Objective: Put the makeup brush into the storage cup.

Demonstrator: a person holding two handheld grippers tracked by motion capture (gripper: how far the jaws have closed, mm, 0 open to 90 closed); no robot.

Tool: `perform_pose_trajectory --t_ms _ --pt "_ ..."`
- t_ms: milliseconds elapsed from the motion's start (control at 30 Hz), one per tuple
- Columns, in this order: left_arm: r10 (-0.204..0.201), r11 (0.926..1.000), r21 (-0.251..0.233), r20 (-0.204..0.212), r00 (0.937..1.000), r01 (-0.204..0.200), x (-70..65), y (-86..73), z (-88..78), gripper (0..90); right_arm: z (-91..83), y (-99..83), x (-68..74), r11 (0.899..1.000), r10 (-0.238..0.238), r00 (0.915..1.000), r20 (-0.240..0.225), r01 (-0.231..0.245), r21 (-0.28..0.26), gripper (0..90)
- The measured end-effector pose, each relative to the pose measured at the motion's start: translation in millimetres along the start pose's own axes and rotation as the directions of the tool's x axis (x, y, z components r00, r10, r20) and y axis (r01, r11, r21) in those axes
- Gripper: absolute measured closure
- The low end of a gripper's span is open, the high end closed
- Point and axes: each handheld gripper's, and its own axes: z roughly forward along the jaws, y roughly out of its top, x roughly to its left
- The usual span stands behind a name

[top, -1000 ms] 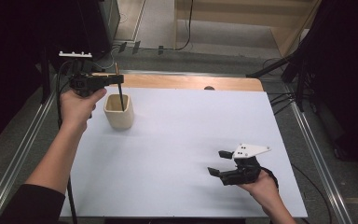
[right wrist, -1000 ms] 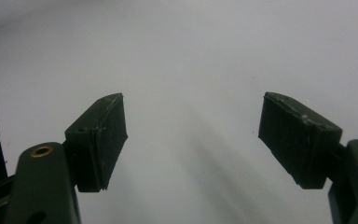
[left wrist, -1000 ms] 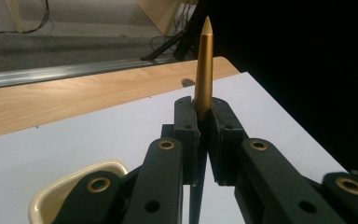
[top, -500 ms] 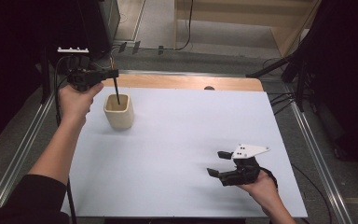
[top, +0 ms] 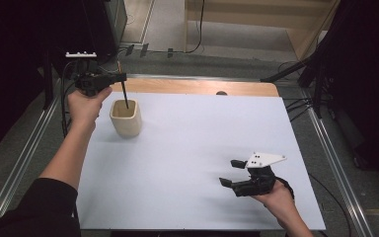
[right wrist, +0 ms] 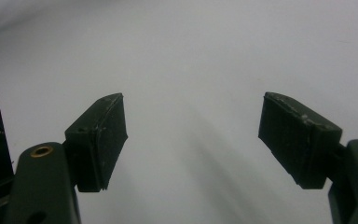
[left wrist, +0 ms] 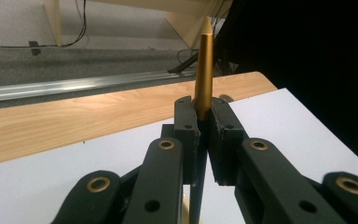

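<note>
— While the count is taken from the near edge outward, what is found?

— Two grippers, one cup and one pen are counted on one white sheet (top: 187,163). Nearest, at about five o'clock on the sheet, the right gripper (top: 231,173) is held low over the paper; its jaws are spread wide and nothing is seen between them. Farther off, at about ten o'clock, one beige cup (top: 126,118) is stood upright on the sheet. Just above it the left gripper (top: 122,77) is held level, its jaws clamped tight on one slim pen (top: 125,95), whose gold pointed end (left wrist: 204,70) is shown rising above the pads in the left gripper view. The pen's dark lower end is seen inside the cup's mouth. Beyond the sheet, one strip of wooden tabletop (top: 197,87) is left bare at twelve o'clock.

— And what is changed from a second ago?

— The left gripper has been brought slightly lower and to the left; the pen is kept in the cup. The right gripper is unmoved.
</note>
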Motion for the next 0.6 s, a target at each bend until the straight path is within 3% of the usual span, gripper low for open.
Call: perform_pose_trajectory --t_ms 433,600 --pt "-0.005 0.9996 0.029 -0.014 0.9999 0.006 7.4 -6.8 6.8 83.3 -1.0 0.1 0.0 1.0 0.002 1.0 0.0 -0.002 -0.002 24.1" --pt "-0.021 0.9992 0.033 -0.015 0.9997 0.022 12.1 -16.5 9.6 83.3 -1.2 0.2 0.0 1.0 0.001 1.0 0.0 -0.001 -0.003 24.1"
